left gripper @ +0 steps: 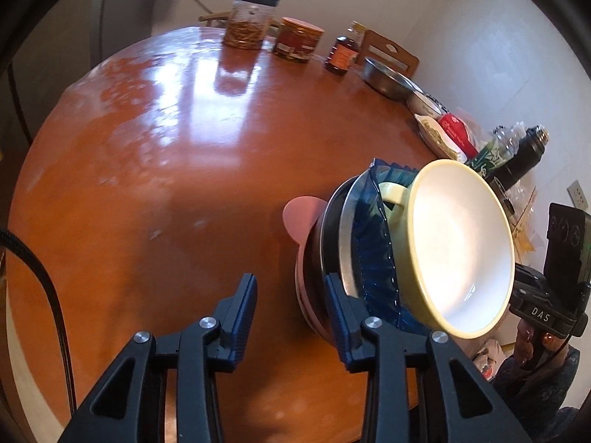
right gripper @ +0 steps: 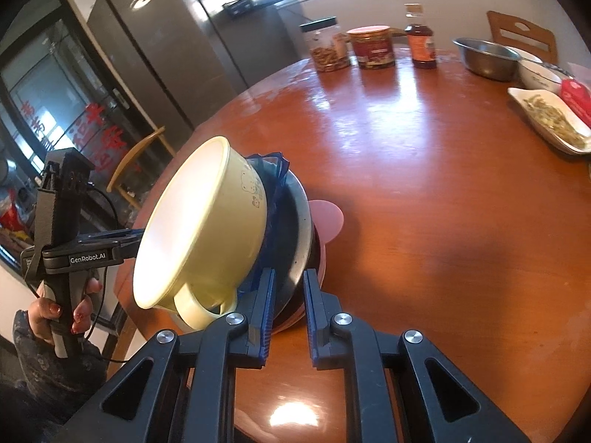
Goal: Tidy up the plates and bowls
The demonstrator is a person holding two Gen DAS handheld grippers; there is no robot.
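Observation:
A stack of dishes is tipped steeply over the round wooden table [right gripper: 424,184]. At the bottom is a pink plate [right gripper: 328,217] with ears, then a dark metal plate [right gripper: 297,232], a blue ribbed glass plate [right gripper: 276,170] and a yellow handled bowl [right gripper: 199,229] with a white inside. My right gripper [right gripper: 290,302] is shut on the near rim of the pink and metal plates. In the left wrist view my left gripper [left gripper: 290,306] stands open over bare table. Its right finger [left gripper: 338,306] lies against the stack's edge beside the metal plate [left gripper: 341,229], with the yellow bowl [left gripper: 461,243] further right.
Along the far edge stand a clear jar [right gripper: 327,46], a red tin [right gripper: 373,48] and a brown bottle [right gripper: 421,46]. A steel basin [right gripper: 487,57], a white bowl [right gripper: 539,74] and a dish of food [right gripper: 550,118] sit at right. A chair [right gripper: 524,33] stands behind.

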